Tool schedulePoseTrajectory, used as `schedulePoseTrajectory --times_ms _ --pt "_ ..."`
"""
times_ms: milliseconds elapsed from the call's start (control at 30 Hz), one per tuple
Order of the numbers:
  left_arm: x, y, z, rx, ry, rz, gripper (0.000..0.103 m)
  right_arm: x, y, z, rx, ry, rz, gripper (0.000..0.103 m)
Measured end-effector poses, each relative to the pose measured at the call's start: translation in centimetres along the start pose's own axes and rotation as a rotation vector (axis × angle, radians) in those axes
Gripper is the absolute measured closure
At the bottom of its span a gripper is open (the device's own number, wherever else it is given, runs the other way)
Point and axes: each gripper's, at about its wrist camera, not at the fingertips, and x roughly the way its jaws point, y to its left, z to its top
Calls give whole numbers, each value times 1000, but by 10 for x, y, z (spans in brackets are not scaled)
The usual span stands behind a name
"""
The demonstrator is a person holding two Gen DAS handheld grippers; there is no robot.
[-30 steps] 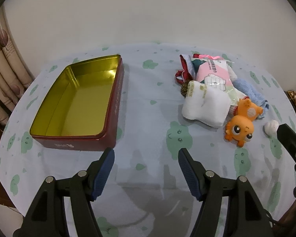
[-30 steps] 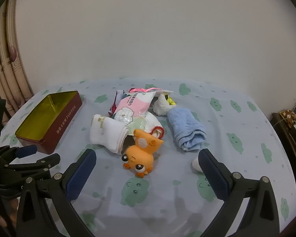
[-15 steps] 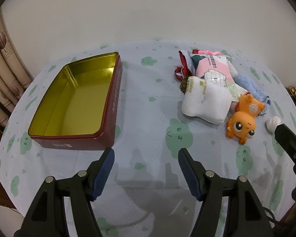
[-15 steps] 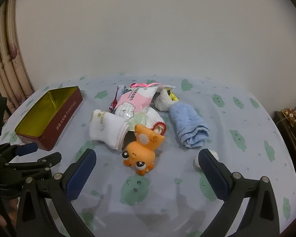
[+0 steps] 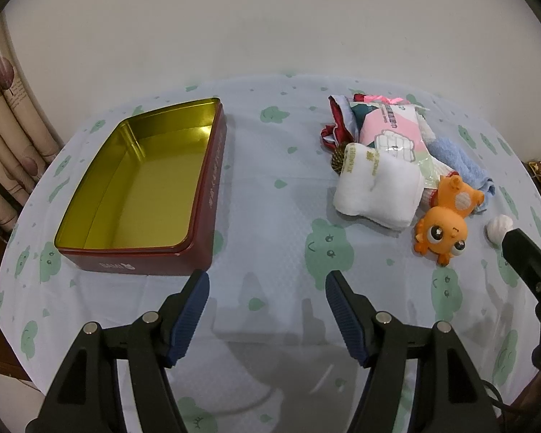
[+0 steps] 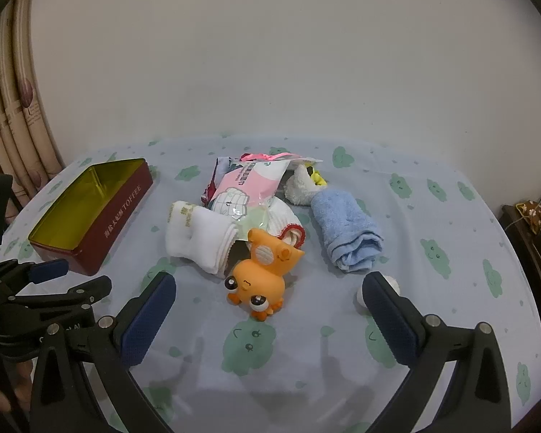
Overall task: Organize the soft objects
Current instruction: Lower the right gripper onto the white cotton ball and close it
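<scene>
Closing on the pile: over the last second the right gripper [image 6: 268, 301] has advanced toward the orange toy [image 6: 261, 276], which now sits larger and lower in the right wrist view, directly ahead of the gap between its jaws. My read: the toy is the first pick, with nothing grasped yet.

The tin [image 5: 140, 195] is empty and stands well to the toy's left. The white sock roll [image 5: 377, 189] touches the toy on its tin side; the blue towel [image 6: 348, 229] lies just beyond the toy, away from the tin.

Right gripper: jaws spread wide, holding nothing, angled down at the cloth. Left gripper [image 5: 267, 312]: likewise wide apart and empty, hovering near the tin's front corner, hardly shifted.
</scene>
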Motion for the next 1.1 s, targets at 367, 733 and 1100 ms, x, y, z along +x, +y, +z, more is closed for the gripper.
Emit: schedulePoseTrajectory --times_ms 367,733,1100 --pt "2 3 0 -6 5 -2 34 4 -12 -2 -11 19 -20 0" --pt "18 5 3 10 24 1 34 35 -60 1 52 125 -49 18" --pt "30 -1 13 46 -1 -39 34 72 -98 -15 76 233 -100 34"
